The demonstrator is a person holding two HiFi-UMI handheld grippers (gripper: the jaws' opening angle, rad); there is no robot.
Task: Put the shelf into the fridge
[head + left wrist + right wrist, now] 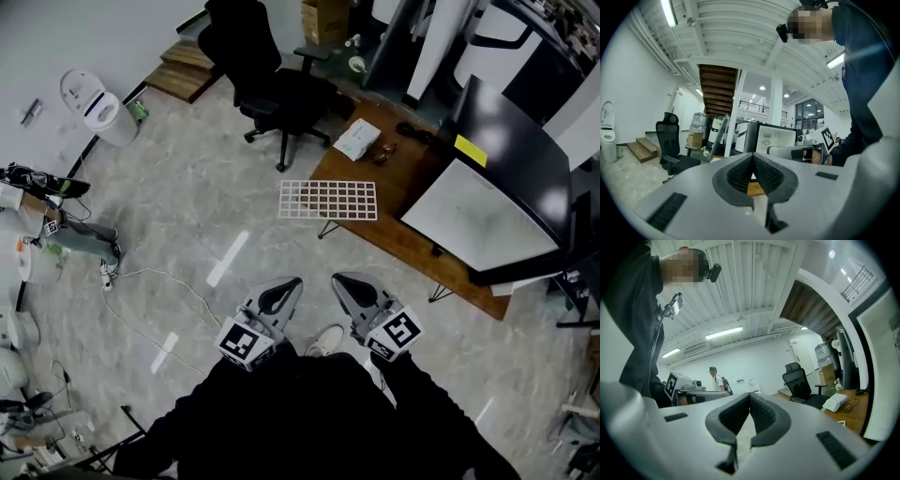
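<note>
Left gripper (293, 282) closed; white grid shelf (328, 200) overhangs table (398, 183).

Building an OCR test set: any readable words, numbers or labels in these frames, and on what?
None readable.
Yellow label on the black appliance: too small to read.
White pack on the table: print blurred.
Marker cubes: patterns only, no letters.

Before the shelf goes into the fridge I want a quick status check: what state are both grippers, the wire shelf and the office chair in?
Left gripper: fingers shut, nothing held.
Right gripper: fingers shut, nothing held.
White wire grid shelf: lying flat on the corner of the brown wooden table, partly overhanging, untouched.
Black office chair: upright, unoccupied.
</note>
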